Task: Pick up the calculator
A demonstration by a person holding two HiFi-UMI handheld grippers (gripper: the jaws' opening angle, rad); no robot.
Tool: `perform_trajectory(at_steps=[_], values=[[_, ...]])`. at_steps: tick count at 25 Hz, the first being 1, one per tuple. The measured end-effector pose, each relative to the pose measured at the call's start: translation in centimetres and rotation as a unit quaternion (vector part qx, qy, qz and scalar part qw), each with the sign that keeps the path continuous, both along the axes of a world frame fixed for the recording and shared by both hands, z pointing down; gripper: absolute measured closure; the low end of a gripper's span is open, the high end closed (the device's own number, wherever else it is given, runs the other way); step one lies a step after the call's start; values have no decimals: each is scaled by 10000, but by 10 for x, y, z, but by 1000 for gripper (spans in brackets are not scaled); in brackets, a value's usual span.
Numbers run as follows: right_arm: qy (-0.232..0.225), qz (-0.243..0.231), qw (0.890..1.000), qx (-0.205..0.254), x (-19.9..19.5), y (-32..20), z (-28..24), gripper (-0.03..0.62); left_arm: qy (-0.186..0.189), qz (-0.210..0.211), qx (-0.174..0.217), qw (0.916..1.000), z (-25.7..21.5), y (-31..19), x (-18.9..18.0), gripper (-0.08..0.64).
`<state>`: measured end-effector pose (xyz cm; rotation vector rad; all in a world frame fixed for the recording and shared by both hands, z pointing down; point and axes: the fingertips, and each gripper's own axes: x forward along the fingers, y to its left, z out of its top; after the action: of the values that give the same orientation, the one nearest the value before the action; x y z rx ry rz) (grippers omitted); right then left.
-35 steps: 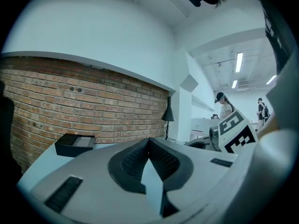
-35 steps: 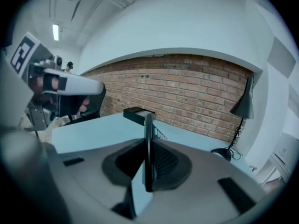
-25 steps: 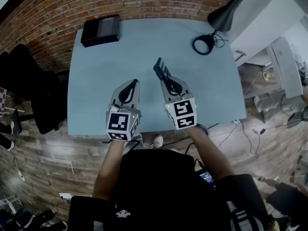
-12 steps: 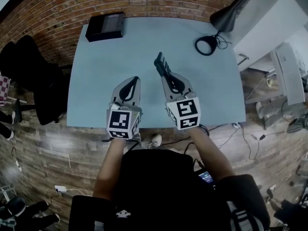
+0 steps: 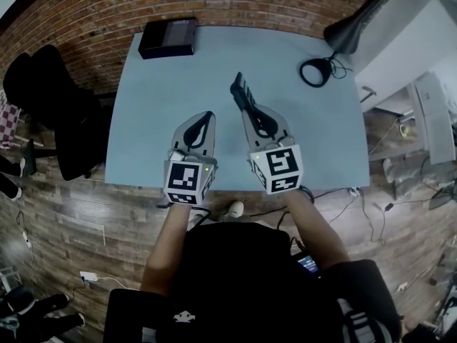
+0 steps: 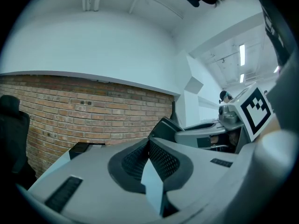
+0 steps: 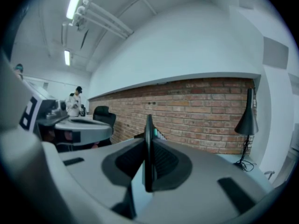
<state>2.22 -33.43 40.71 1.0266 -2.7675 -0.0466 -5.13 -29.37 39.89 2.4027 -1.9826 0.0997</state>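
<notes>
Over the blue table (image 5: 157, 84) by the brick wall, your right gripper (image 5: 251, 114) clamps the calculator (image 5: 240, 95) on edge; your left gripper (image 5: 205, 120) sits closed, empty.

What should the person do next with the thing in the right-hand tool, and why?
Probably lift the right gripper a little higher and hold it level. Its jaws are clamped on the calculator, held on edge and jutting past the tips, and it seems clear of the blue table, so the pick-up looks nearly done. The left gripper is shut and empty.
</notes>
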Motion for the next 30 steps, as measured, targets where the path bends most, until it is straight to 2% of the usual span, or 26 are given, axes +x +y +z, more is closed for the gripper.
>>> perform_trajectory(at_steps=[18,30], values=[[-89,253,9994,236,-58,62,-31,541,-13,328,231,9992,-25,55,-58,558],[-122,478,9983,326,-73,118,-38,541,30,578,306,9979,-27,105,-72,557]])
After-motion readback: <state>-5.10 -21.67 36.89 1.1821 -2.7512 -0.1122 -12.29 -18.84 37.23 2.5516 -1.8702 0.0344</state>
